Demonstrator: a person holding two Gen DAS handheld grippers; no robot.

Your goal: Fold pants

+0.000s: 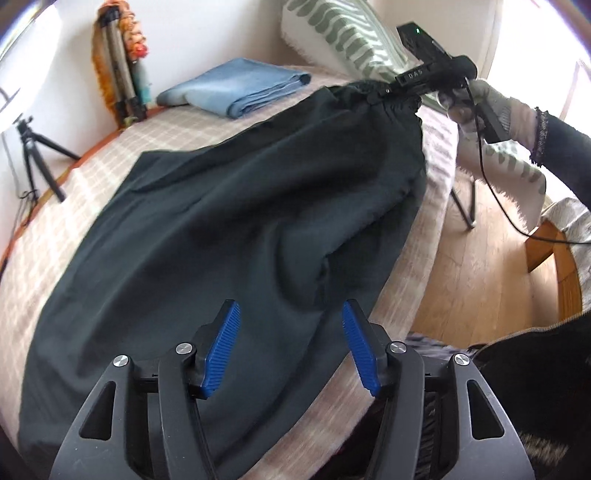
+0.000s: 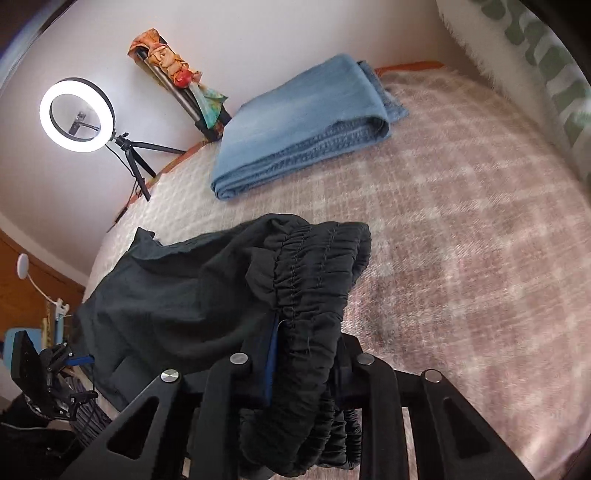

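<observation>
Black pants (image 1: 221, 206) lie spread over the checked bed cover (image 1: 55, 236), legs toward the lower left. Above the cloth near the bed's front edge, my left gripper (image 1: 290, 310) stands open, with nothing between its blue pads (image 1: 221, 350). At the upper right my right gripper (image 1: 384, 94) pinches the gathered elastic waistband (image 1: 391, 105) and lifts it off the bed. In the right wrist view the waistband (image 2: 306, 280) bunches thickly between the fingers of the right gripper (image 2: 306, 354), which is shut on it and largely covered by it. The left gripper (image 2: 79, 360) shows at the lower left there.
A folded blue cloth (image 2: 303, 122) rests at the back of the bed, and a patterned pillow (image 1: 332, 33) lies at the head. By the wall stand a lit ring light (image 2: 75, 114) and a tripod (image 1: 33, 147). Wooden floor (image 1: 480, 258) lies beside the bed.
</observation>
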